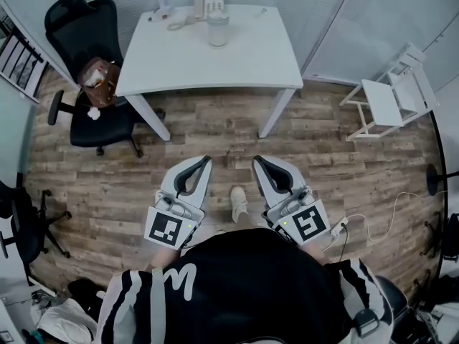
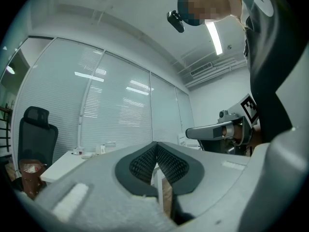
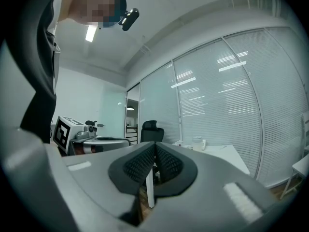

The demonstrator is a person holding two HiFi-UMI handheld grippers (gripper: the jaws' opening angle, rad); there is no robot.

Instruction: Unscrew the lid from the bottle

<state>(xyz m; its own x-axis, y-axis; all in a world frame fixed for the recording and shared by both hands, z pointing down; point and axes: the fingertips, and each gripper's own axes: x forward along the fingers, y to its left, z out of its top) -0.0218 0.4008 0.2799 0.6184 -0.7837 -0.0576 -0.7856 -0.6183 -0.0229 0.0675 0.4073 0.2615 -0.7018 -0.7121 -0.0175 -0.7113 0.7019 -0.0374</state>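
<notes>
The bottle (image 1: 217, 27) is seen upright on the far side of the white table (image 1: 251, 56), well ahead of the left gripper (image 1: 206, 161), marginally nearer, and the right gripper (image 1: 259, 161), both closed on nothing.

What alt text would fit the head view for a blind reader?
A person holds the left gripper and the right gripper, both shut and empty, above a wood floor, facing a white table with a bottle.
</notes>
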